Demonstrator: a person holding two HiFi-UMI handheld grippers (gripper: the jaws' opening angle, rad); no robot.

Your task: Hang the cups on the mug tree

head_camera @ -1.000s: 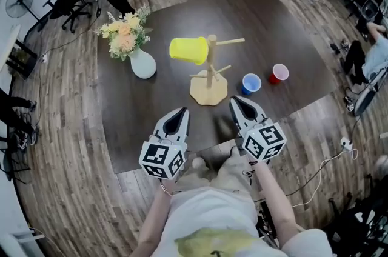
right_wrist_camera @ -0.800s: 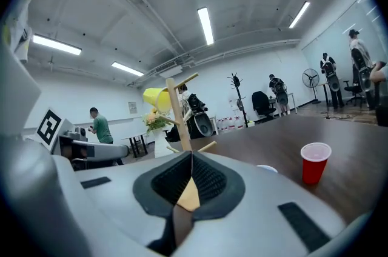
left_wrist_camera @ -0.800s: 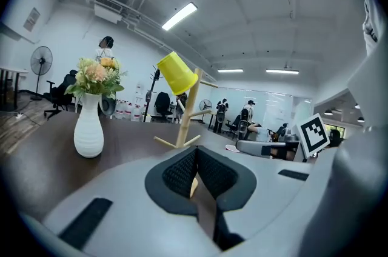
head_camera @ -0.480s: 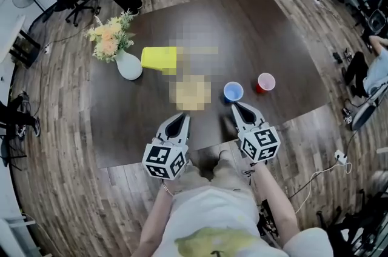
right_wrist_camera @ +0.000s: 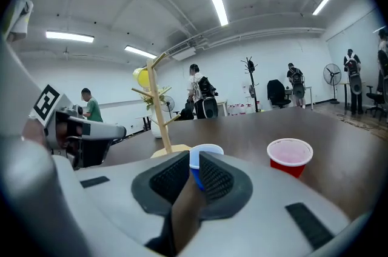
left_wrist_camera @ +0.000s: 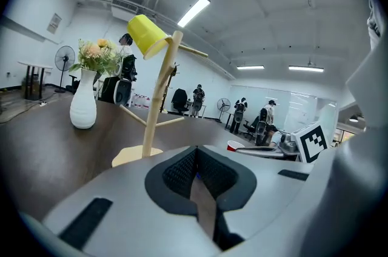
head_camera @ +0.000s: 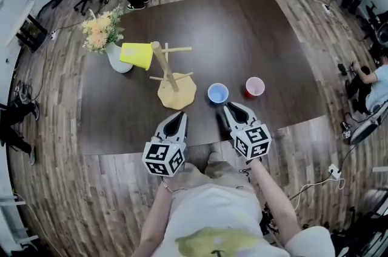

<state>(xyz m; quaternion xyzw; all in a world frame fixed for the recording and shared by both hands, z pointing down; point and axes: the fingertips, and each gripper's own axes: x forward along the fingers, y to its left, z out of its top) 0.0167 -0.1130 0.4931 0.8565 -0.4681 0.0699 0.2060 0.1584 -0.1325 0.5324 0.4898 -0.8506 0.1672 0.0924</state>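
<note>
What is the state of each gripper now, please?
Left gripper: closed, empty.
Right gripper: closed, empty; the blue plastic cup stands just beyond its tips.

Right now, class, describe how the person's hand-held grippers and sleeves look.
The left hand-held gripper and right hand-held gripper are pale grey shells tapering to a point, each with a black textured inset. Each carries a white cube printed with black square markers. The person's top is pale, short-sleeved.

Left gripper [head_camera: 179, 116] and right gripper [head_camera: 228, 107] sit side by side, jaws together.
</note>
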